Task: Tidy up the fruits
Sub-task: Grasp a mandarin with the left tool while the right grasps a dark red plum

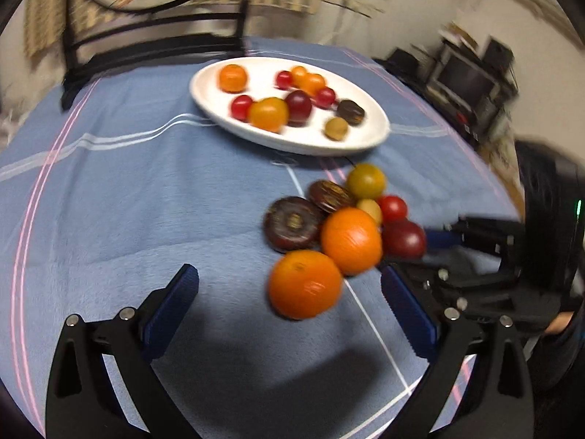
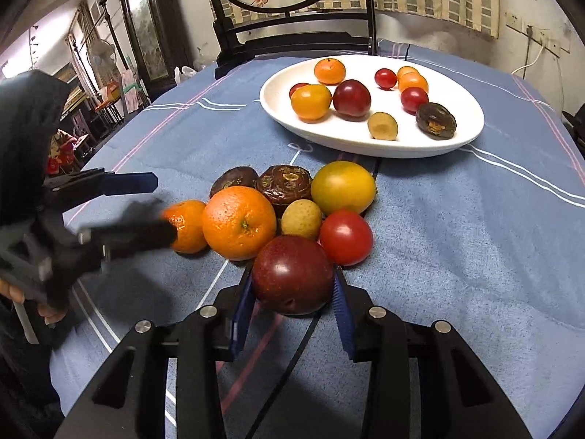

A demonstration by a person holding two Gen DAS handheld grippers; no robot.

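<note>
Fruits are sitting in two groups on the blue cloth (image 2: 457, 241), and the white plate (image 2: 278, 109) is serving as the landmark for both. Lying on the plate already are several pieces: a small orange (image 2: 329, 71), a yellow-orange fruit (image 2: 311, 101), a dark red plum (image 2: 351, 97), a few red cherry tomatoes, a pale round fruit (image 2: 382, 126) and a dark brown one (image 2: 436, 120). That part of the sorting looks done.

Just in front of the plate, on the near side, a loose pile (image 2: 278, 212) is waiting: a big orange (image 2: 238, 222), a smaller orange (image 2: 186, 226), two dark brown fruits, a yellow-green fruit (image 2: 343, 186), a small pale one (image 2: 301, 218), a red tomato (image 2: 346, 237) and a large red plum (image 2: 293, 273). So roughly half of the work seems to be remaining, if the plate is indeed the goal.

The right gripper (image 2: 293, 292) is sitting at the nearest edge of the pile, farthest from the plate, with its blue pads pressing on either side of the large red plum; it appears to be gripping that fruit, which is resting on the cloth or barely off it.

The left gripper (image 1: 289, 314) is coming in from the pile's side, its fingers spread wide and holding nothing. In its own view the smaller orange (image 1: 305, 283) is lying just ahead between the open fingers, not yet touched as far as the blur allows. Its picture is smeared, so it is probably moving.

Carrying the plum over to the plate looks like the step in hand.
</note>
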